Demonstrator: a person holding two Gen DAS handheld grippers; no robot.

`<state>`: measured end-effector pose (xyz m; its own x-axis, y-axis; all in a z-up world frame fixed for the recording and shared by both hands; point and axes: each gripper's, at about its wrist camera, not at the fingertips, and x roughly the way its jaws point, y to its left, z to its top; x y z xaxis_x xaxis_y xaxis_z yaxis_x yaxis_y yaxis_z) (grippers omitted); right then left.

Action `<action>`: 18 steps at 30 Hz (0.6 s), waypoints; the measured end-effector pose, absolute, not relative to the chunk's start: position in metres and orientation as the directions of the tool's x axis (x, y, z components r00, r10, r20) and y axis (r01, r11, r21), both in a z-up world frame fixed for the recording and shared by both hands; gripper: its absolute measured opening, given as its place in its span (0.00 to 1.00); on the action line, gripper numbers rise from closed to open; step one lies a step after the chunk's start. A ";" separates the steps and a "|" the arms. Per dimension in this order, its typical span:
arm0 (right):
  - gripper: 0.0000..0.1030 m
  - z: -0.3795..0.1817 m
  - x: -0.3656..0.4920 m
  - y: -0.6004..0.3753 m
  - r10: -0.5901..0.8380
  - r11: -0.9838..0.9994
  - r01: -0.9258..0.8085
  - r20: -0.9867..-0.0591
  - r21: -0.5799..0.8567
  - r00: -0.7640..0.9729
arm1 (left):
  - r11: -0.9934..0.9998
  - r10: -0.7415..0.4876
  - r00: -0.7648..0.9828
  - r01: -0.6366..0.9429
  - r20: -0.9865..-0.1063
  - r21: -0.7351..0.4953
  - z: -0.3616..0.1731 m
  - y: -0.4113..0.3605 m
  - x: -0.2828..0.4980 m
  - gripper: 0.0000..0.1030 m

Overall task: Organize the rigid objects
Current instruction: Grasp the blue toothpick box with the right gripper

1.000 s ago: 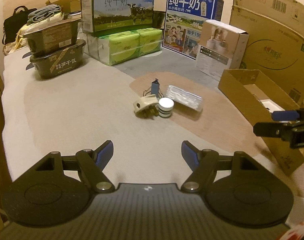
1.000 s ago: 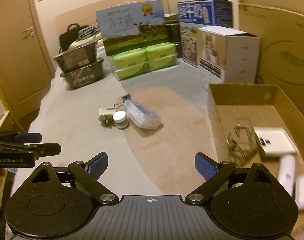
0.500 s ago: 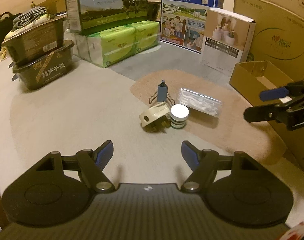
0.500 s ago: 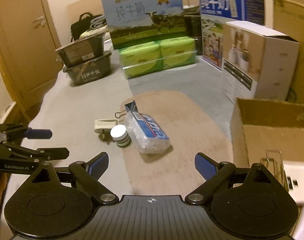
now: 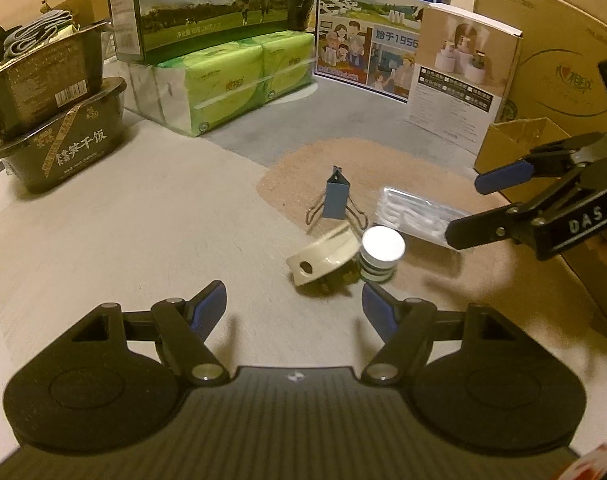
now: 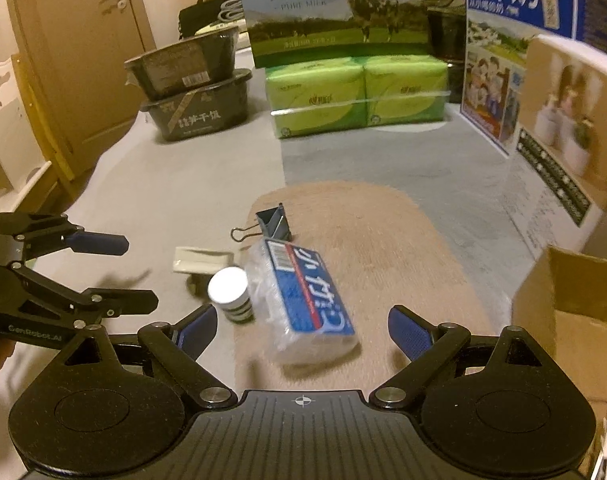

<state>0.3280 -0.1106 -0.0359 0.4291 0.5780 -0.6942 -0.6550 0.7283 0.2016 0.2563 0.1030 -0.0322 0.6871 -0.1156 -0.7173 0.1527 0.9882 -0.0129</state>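
left hand-held gripper [image 5: 294, 304] wide, empty, near small jar [image 5: 382, 249] | right hand-held gripper [image 6: 302, 326] wide, empty, over clear packet [image 6: 303, 298] beside jar | cardboard box [image 6: 575, 312] right of jar

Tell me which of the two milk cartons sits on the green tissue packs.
The green cow-pasture milk carton rests on the green tissue packs; the blue milk carton stands beside them on the surface.

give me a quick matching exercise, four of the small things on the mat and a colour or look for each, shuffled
Things:
1. binder clip
2. plug adapter
3. small jar
4. plastic packet

Looks:
a. clear wrap, blue label with a barcode
b. cream
c. white lid, striped side
d. blue-grey with wire handles

Pairs: 1-d, 2-b, 3-c, 4-a
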 end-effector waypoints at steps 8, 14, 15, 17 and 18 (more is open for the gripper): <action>0.77 -0.055 0.353 -0.099 0.586 0.717 -0.651 -0.723 0.251 0.366 | 0.988 -0.135 0.685 0.151 -0.716 -0.042 -0.042 0.108 0.263 0.70; 0.56 -0.057 0.350 -0.102 0.575 0.747 -0.604 -0.726 0.278 0.376 | 0.986 -0.156 0.692 0.157 -0.705 -0.064 -0.043 0.111 0.261 0.70; 0.55 -0.055 0.345 -0.103 0.559 0.762 -0.592 -0.728 0.262 0.398 | 0.985 -0.158 0.692 0.159 -0.704 -0.065 -0.042 0.110 0.261 0.70; 0.55 -0.052 0.333 -0.103 0.491 0.801 -0.572 -0.741 0.177 0.459 | 0.985 -0.162 0.696 0.162 -0.700 -0.066 -0.041 0.108 0.262 0.70; 0.55 -0.052 0.326 -0.103 0.442 0.822 -0.556 -0.750 0.120 0.492 | 0.985 -0.162 0.697 0.162 -0.698 -0.067 -0.041 0.107 0.263 0.70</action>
